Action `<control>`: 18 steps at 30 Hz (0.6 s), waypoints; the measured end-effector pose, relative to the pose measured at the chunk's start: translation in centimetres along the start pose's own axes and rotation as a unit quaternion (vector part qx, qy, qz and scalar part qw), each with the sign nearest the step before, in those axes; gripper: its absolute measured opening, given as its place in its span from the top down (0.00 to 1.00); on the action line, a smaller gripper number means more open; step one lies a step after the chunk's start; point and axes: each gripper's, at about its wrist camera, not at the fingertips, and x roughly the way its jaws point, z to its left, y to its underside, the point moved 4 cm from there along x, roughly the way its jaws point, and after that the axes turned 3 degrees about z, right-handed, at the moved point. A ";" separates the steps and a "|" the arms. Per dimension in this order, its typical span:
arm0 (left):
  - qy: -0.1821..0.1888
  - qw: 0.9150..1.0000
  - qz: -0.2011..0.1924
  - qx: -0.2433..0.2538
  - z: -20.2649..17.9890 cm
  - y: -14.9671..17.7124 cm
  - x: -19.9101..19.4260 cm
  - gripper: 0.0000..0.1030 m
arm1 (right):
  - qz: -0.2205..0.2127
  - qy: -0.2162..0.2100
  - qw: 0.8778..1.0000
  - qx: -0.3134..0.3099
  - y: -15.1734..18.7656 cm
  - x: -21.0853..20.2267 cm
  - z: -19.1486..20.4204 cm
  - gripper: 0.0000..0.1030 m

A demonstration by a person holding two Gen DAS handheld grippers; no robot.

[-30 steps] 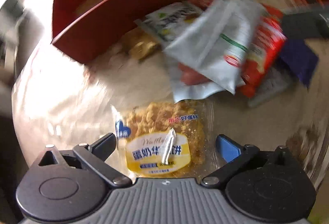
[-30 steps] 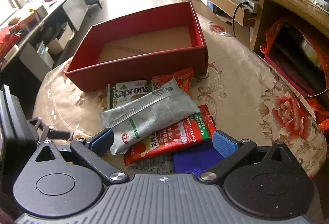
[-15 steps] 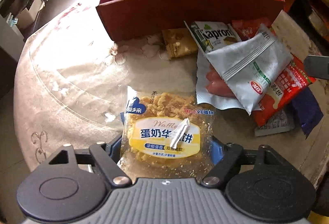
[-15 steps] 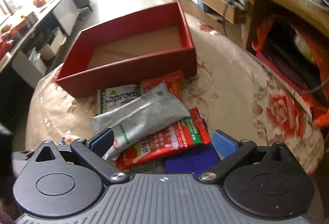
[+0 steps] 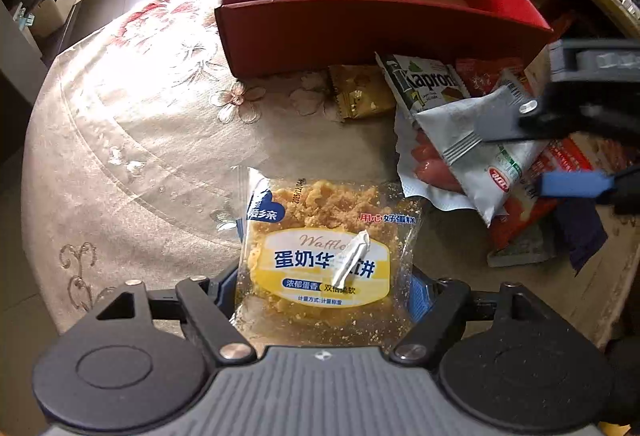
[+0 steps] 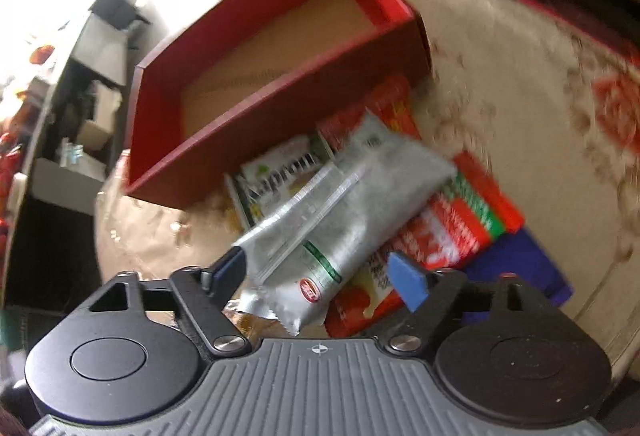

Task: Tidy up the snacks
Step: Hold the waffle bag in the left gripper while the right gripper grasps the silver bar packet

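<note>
Left hand-held gripper (image 5: 322, 290): blue pads pinching both side edges of a clear plastic waffle-cake packet with a yellow label (image 5: 326, 256), jaws just closed in onto it; packet at the near edge of the surface, well apart from the box.

Right hand-held gripper (image 6: 320, 274): jaws just narrowing, straddling the near end of a long silver foil snack pouch with a green stripe (image 6: 340, 212); left pad at the pouch's edge, right pad a little apart from it, so spread around and not yet pinching; view blurred; seen also from the left wrist at the far right (image 5: 540, 152), over the heap.

Heap beneath and beside the pouch: flat red-and-green printed snack packet (image 6: 460, 220); white-and-green "Kapron" packet (image 5: 428, 84), just in front of the box; small gold foil wrapped snack (image 5: 362, 94), beside the Kapron packet; dark blue flat packet (image 5: 580, 232), at the heap's near right.

Beyond the heap: open red cardboard box with a brown floor (image 5: 360, 24), nothing visible inside.

Beneath all: round surface under a beige floral cloth (image 5: 140, 140).
</note>
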 end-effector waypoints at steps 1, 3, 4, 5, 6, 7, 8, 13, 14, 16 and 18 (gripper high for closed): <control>0.002 1.000 0.001 -0.002 0.0 -0.1 0.1 0.27 | 0.007 -0.001 1.000 0.021 0.0 0.7 -0.2 0.22; 0.005 1.000 0.006 -0.003 -0.6 -0.2 0.4 0.26 | 0.000 -0.009 0.999 0.046 -0.3 0.9 -0.2 0.22; 0.007 1.000 0.008 -0.004 -0.7 -0.1 0.6 0.26 | -0.003 -0.010 0.998 0.056 -0.5 0.9 0.1 0.22; 0.008 1.000 0.010 -0.006 -0.8 -0.1 0.6 0.26 | -0.002 -0.007 0.998 0.058 -0.8 1.0 0.6 0.23; 0.009 1.000 0.012 -0.006 -0.8 -0.1 0.7 0.26 | -0.004 0.002 0.998 0.055 -1.1 1.1 1.0 0.23; 0.011 1.000 0.014 -0.007 -0.9 -0.2 0.8 0.26 | -0.012 0.026 0.998 0.050 -1.4 1.3 1.5 0.23; 0.012 1.000 0.014 -0.008 -0.9 -0.2 0.9 0.26 | -0.020 0.052 0.998 0.040 -1.7 1.7 1.9 0.23; 0.025 0.999 0.017 -0.016 -0.4 -0.3 1.0 0.26 | -0.025 0.102 0.993 0.062 -2.8 3.7 1.8 0.21; 0.023 1.000 0.017 -0.014 -0.3 -0.2 1.0 0.26 | -0.028 0.112 0.992 0.057 -3.0 3.9 1.8 0.25; 0.023 1.000 0.016 -0.013 0.0 -0.1 0.9 0.26 | -0.028 0.115 0.992 0.040 -3.0 4.0 1.9 0.29; 0.028 0.999 0.014 -0.017 0.3 -0.3 0.7 0.26 | -0.026 0.110 0.994 0.007 -2.6 3.6 2.0 0.43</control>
